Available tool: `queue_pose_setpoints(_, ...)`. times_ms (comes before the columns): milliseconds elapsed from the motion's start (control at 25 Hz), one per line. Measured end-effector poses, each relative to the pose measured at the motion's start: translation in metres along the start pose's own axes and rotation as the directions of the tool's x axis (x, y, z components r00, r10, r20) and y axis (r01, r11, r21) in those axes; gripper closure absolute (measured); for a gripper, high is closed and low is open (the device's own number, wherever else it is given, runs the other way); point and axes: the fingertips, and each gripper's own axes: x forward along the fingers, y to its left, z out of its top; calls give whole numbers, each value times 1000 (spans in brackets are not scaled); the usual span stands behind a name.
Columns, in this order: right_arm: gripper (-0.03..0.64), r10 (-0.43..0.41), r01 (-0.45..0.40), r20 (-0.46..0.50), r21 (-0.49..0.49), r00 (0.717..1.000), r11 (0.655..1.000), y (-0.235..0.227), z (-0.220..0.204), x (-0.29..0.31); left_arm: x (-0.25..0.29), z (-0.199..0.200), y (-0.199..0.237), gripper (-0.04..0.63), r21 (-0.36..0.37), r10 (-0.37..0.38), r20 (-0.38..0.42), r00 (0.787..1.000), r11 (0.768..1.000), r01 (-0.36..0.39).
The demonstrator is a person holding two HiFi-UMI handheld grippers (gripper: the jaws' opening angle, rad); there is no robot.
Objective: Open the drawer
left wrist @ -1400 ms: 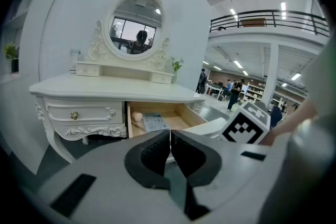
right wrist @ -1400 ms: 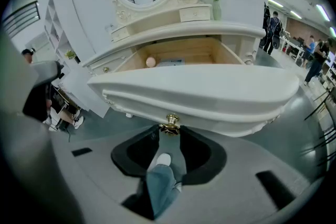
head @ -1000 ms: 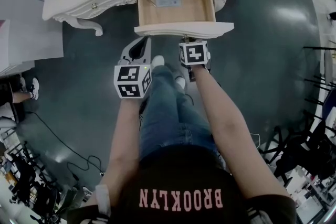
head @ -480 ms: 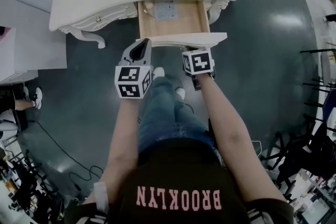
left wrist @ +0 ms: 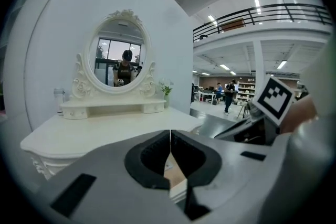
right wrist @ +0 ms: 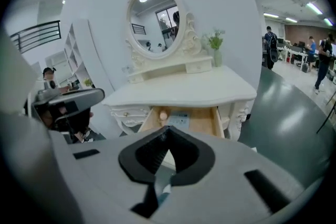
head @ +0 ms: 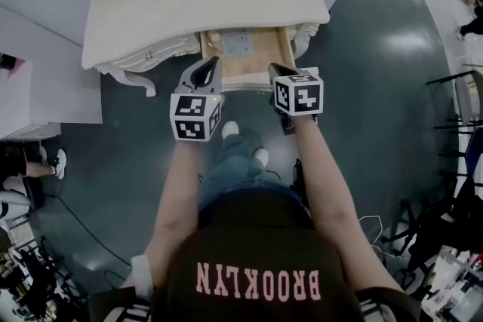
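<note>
- Cream-white paint covers the dressing table (head: pixel 204 4), and its middle drawer (head: pixel 245 60) stands pulled out from under the top, with its bare wooden inside showing.
- To my eye the opening itself is done. This looks like the moment after the pull, with both tools held clear above the drawer's front edge.
- The left gripper (head: pixel 213 61) has its jaws pressed together with nothing between them. Its own view shows only a sliver of the drawer through the gap behind the tips.
- The right gripper (head: pixel 273 70) is likewise closed tight and empty, hanging just over the drawer's right front corner.
- If the drawer were wanted further out, I'd say a gripper must spread its jaws, come down to the front panel and take hold afresh. Otherwise only backing away remains.
- Inside the drawer lie a printed card (right wrist: pixel 179 120) and a small round pale thing (right wrist: pixel 163 115) that I cannot identify.
- An oval mirror (right wrist: pixel 157 18) and a small vase of greenery (right wrist: pixel 216 52) sit at the back of the tabletop, well apart from the tools.
- The person's own shoes (head: pixel 230 130) stand right before the drawer front, which may limit how far it can travel.
</note>
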Motion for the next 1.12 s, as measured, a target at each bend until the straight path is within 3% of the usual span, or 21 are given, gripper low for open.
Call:
queue_pose_setpoints(320, 618, 16, -16, 229, 0, 973, 1000, 9, 59, -53, 2, 61, -1, 589, 49, -19, 115, 993, 999, 14)
queue_pose_setpoints(640, 618, 64, 13, 467, -160, 882, 987, 32, 127, -106, -14, 112, 5, 589, 79, -21, 241, 970, 997, 1)
queue_pose_setpoints(840, 618, 41, 133, 553, -271, 832, 953, 39, 153, -125, -21, 136, 7, 589, 91, -19, 302, 953, 996, -9)
queue_pose_setpoints(1120, 618, -8, 238, 621, -288, 784, 928, 30, 171, -151, -29, 157, 11, 589, 129, -13, 348, 937, 991, -34)
